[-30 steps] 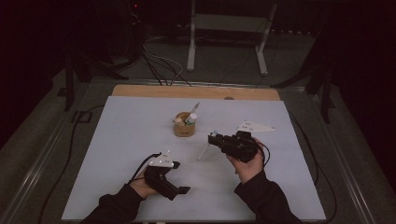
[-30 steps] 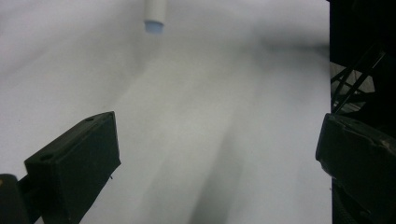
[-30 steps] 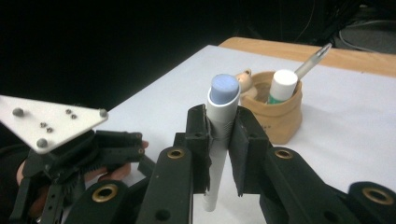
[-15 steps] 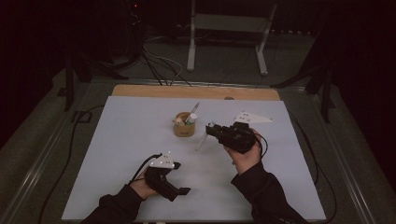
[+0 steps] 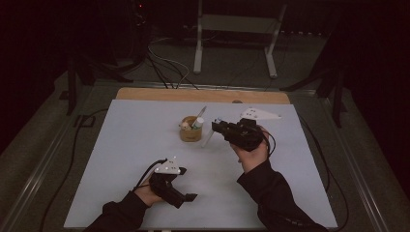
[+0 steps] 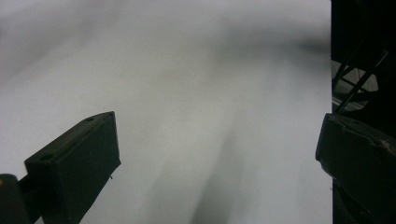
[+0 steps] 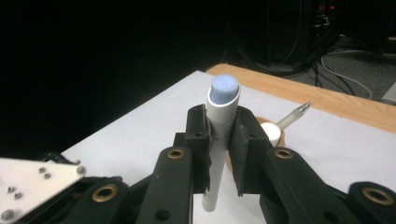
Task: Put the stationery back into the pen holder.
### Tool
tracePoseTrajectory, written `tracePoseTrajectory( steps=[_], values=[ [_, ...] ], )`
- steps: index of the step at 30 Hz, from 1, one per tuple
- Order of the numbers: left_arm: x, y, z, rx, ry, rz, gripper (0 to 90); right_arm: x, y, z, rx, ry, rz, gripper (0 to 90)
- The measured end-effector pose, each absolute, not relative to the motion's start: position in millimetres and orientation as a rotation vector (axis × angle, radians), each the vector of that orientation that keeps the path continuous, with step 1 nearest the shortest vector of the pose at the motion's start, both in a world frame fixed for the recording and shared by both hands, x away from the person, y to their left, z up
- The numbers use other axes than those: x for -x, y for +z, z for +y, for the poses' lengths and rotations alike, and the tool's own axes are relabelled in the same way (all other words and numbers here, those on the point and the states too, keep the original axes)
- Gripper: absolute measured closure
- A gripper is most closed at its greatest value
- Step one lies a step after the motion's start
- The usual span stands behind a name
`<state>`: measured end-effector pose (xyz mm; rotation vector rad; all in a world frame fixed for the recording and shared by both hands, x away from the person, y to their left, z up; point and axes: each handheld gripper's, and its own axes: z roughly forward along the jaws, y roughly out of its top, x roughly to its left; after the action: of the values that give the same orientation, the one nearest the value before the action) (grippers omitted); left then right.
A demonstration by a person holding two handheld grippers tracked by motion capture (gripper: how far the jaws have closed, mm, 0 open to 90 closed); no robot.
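The right gripper (image 7: 219, 140) has its jaws clenched on a white marker (image 7: 220, 116), hiding the wooden cup (image 5: 190, 130) behind them; the left gripper (image 6: 215, 154), jaws released, rests near the surface's (image 5: 125, 145) front edge.

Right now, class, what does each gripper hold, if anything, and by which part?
The right gripper clamps a white pen just below its blue cap. The left gripper holds nothing; its jaws stand open over the table.

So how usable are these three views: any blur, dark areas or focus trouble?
High view: dim overall, black surround, but the white table and cup read clearly. Left gripper view: soft and smeared, with a vague shadow streak across the table. Right gripper view: the pen in the right claw is sharp; its background is black at left.
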<state>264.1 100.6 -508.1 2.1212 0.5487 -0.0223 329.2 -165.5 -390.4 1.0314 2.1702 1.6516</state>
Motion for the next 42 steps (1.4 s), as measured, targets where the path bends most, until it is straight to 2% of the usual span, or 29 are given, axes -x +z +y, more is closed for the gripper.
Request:
tracePoseTrajectory(
  steps=[18, 42],
  values=[
    [-263, -508, 100, -2.119, -0.025, 0.543, 0.5, -353, -369, -157, -1.018, 1.630, 2.113, 78.2],
    [-261, -507, 100, -2.120, -0.033, 0.533, 0.5, -375, -365, -143, -1.037, 1.609, 2.064, 78.2]
  ],
)
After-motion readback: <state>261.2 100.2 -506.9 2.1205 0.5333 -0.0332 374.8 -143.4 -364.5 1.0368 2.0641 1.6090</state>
